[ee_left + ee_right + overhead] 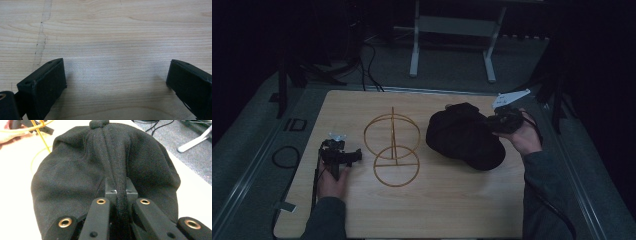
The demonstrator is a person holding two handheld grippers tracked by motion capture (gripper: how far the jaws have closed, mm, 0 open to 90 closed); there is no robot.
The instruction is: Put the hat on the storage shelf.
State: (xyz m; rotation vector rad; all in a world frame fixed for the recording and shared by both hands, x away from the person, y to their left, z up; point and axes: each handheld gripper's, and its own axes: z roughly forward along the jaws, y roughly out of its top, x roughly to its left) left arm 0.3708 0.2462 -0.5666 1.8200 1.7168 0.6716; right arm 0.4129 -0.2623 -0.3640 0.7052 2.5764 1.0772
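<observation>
Worktop carries black cap right of wire stand. Right gripper clamped on cap's pinched fold: lifting step, likely. Next: carry cap over stand's top ring. Left gripper fingers apart, idle above bare wood.

In the right gripper view, the black cap hides most of the yellow wire stand at upper left; the cap's lower part is cut off by the bottom edge.
</observation>
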